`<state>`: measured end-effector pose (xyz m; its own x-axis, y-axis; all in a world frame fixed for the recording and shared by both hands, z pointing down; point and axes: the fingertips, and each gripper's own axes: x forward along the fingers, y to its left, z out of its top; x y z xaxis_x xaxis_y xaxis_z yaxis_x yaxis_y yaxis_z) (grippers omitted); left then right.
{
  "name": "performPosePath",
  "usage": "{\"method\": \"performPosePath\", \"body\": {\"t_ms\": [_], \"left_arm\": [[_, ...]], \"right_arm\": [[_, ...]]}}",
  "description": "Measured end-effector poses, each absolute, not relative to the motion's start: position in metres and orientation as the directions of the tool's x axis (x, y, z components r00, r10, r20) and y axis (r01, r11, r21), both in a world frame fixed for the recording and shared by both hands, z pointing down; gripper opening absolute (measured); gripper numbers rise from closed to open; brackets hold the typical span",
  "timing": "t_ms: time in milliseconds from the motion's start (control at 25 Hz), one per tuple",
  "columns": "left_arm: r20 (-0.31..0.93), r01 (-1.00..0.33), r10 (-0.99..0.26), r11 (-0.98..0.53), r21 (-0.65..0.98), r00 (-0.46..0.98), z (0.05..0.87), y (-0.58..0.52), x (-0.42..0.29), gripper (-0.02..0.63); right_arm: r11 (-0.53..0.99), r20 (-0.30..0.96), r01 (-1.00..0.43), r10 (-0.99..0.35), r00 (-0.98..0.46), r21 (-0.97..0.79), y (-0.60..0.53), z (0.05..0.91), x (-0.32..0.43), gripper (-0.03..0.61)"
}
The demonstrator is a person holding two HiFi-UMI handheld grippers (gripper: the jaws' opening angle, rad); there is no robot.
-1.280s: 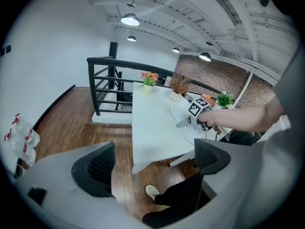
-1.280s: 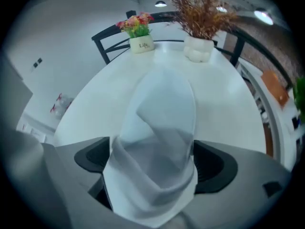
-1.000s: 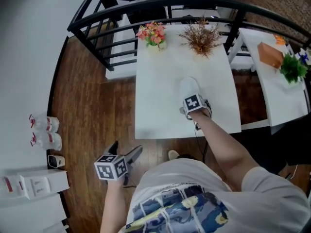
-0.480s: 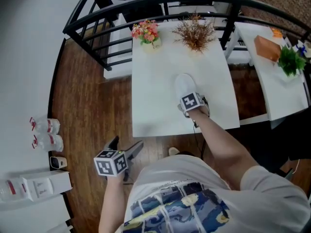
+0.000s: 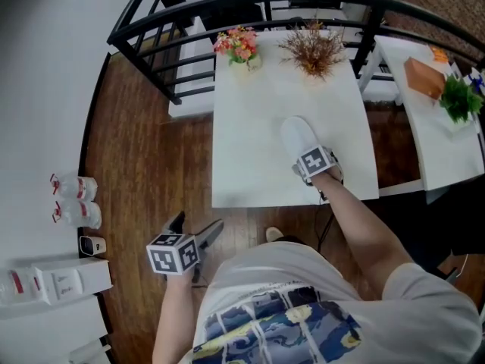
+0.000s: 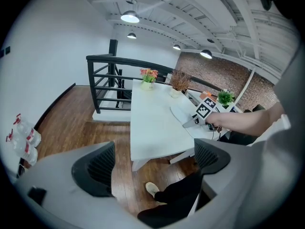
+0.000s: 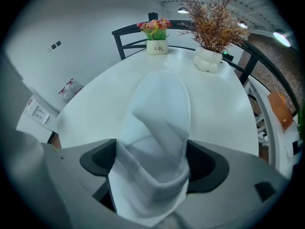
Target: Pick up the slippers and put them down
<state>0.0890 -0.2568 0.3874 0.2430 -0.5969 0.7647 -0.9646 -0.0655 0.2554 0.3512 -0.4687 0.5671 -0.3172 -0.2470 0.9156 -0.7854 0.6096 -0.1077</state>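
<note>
On the table (image 5: 250, 158), near its right edge, our right tongs (image 7: 151, 162) are closing w/ the slipper (image 7: 159, 104) squeezed between them. It's not lifted yet. Left tongs (image 6: 151, 168) are wide apart & empty, over the floor (image 5: 144, 165). Lift & put-down are left to do.

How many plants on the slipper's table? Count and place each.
2: pink flowers at the far left corner, a dried brown plant right of them on the far edge. None seems hidden.

The slipper (image 7: 157, 128) is soft matt white cloth, the table top (image 5: 250, 158) smooth matt white, the floor (image 5: 144, 165) glossy brown wood, the railing (image 5: 132, 21) smooth black metal.
</note>
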Motion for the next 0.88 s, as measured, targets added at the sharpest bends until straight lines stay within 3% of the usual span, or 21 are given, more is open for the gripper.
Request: {"method": "performPosePath", "body": {"t_ms": [480,880], "left_arm": [[0.763,-0.967,-0.61,-0.023,0.253,0.215,0.389,-0.22,0.077,0.518],[0.752,-0.963,-0.639,0.066,0.261,0.16,0.389,-0.15,0.026,0.518]], "right_arm": [[0.636,0.919,-0.761,-0.21,-0.333,-0.13,-0.453,0.545,0.334,0.443],[0.664,0.905,-0.746,-0.292,-0.31,-0.041,-0.444,0.523,0.301,0.443]]}}
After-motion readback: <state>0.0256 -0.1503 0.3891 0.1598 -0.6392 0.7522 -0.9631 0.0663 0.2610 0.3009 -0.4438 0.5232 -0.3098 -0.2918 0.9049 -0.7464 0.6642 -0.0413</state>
